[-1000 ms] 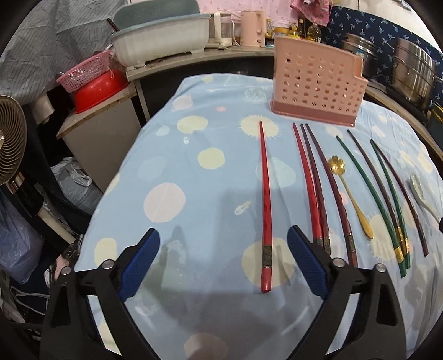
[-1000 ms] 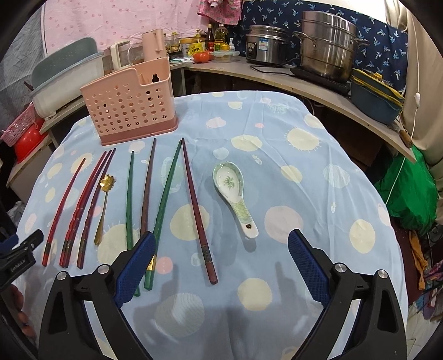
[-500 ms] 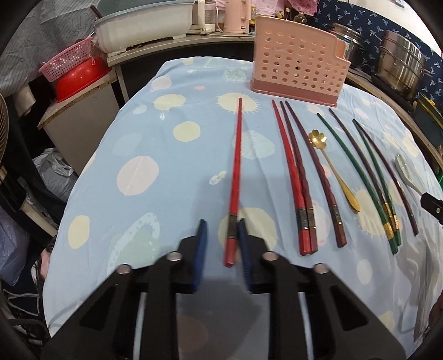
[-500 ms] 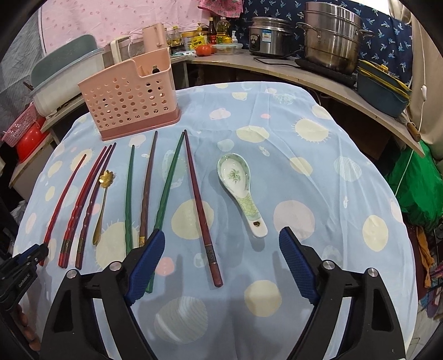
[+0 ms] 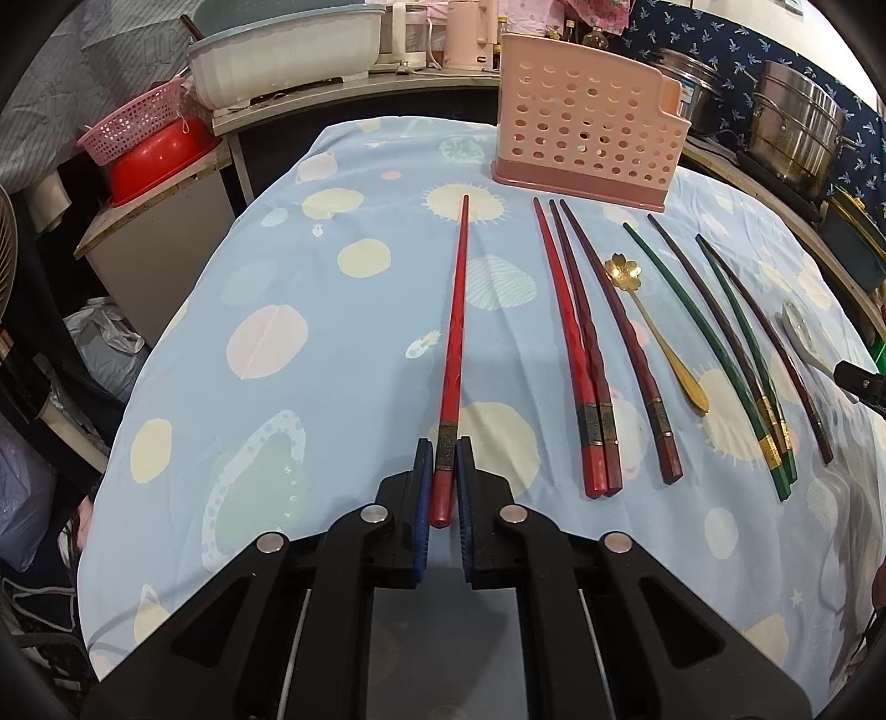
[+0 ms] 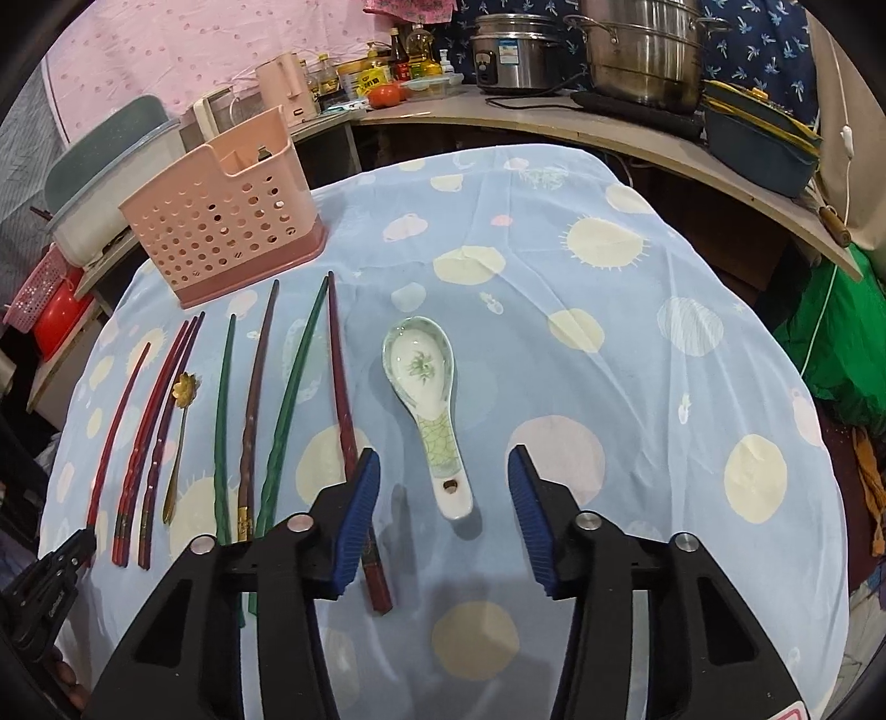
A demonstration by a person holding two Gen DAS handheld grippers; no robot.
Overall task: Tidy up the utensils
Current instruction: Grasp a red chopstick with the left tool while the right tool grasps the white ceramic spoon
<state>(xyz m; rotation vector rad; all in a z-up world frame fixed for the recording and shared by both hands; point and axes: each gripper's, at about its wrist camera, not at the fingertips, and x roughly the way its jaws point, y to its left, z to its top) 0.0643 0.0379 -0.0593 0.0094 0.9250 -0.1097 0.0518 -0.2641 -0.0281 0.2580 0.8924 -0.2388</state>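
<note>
On the blue spotted tablecloth, my left gripper [image 5: 443, 448] is shut on the thick end of a single red chopstick [image 5: 457, 332], which still lies flat and points toward the pink utensil basket [image 5: 587, 138]. My right gripper [image 6: 443, 459] straddles the handle of a white ceramic spoon [image 6: 421, 365]. Its jaws are closing, and both pads stand clear of the handle. The left blue pad covers part of a dark red chopstick [image 6: 340, 382]. Other red, dark and green chopsticks [image 5: 576, 354] and a gold flower spoon [image 5: 653, 332] lie in a row between the grippers.
The pink basket [image 6: 221, 221] stands at the table's far side. A counter behind holds steel pots [image 6: 642, 50], bottles and a white tub [image 5: 288, 50]. A red bowl [image 5: 160, 160] sits on a low shelf at the left. The cloth drops off at the table's edges.
The left jaws closed from wide open onto the red chopstick's thick end. The right gripper shifted right and lower toward the ceramic spoon, and its jaws narrowed around the handle.
</note>
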